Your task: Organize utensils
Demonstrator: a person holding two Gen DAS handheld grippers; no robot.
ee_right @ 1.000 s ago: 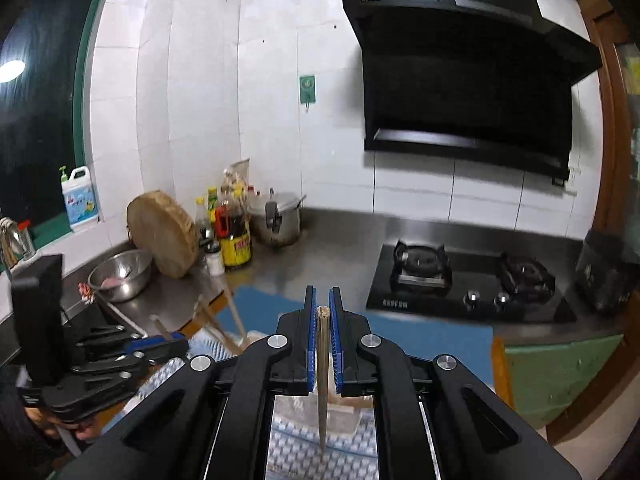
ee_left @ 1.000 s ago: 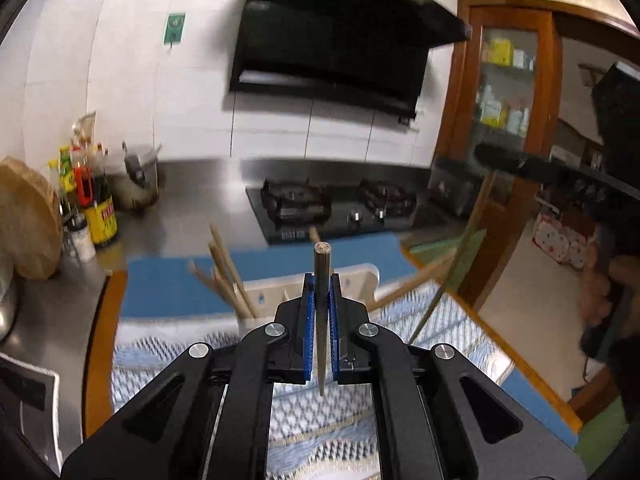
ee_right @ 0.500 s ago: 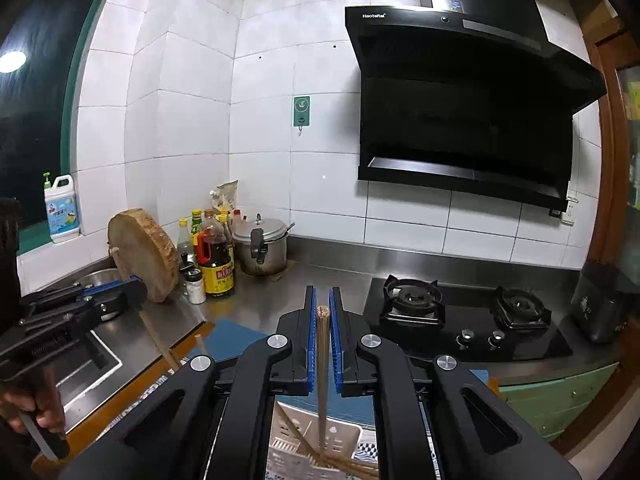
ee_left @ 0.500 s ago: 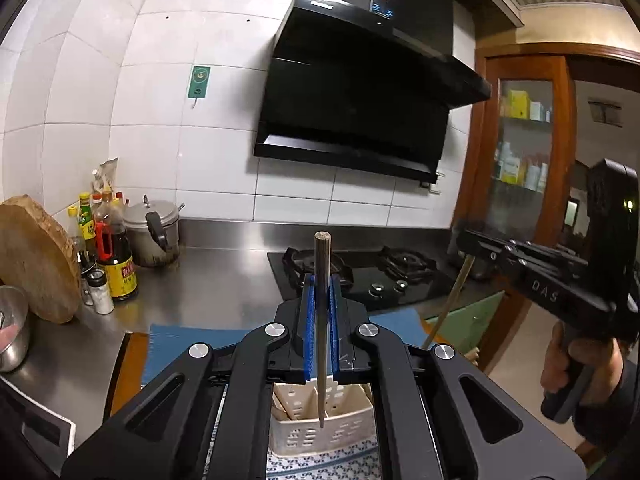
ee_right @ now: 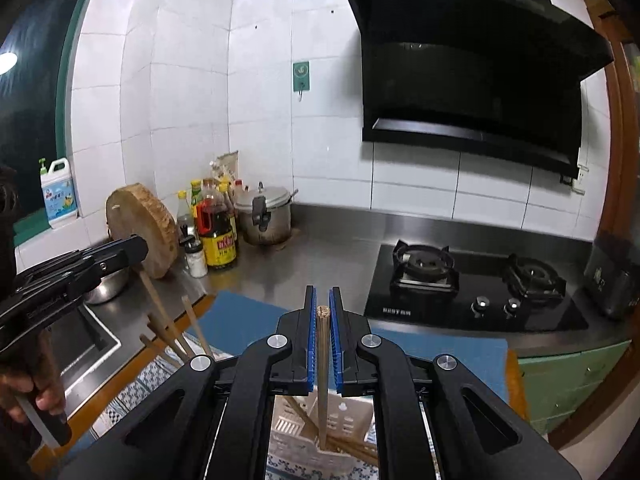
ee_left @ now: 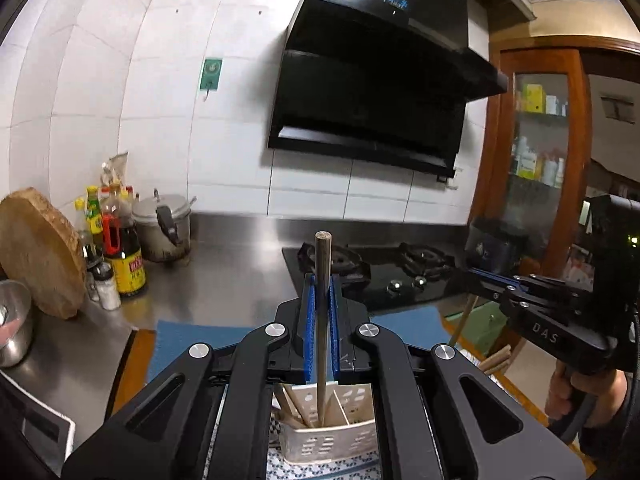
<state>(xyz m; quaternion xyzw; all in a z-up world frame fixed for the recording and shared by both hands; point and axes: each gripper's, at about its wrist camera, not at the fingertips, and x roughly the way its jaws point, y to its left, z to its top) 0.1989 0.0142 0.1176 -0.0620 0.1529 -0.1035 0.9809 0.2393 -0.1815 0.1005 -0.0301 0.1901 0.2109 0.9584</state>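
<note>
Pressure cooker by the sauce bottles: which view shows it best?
The right wrist view: the pressure cooker shows lid, knob, handle and pot body, clear of the bottles. In the left wrist view it is also whole but darker, its left edge behind the bottles.

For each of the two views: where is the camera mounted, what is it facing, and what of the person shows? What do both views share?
Left wrist: sits on the left gripper, faces the stove wall; the right gripper and its hand show at right.
Right wrist: sits on the right gripper, faces the same wall; the left gripper and hand show at left.
Shared: range hood, gas hob, white utensil basket, a chopstick in each gripper.
</note>
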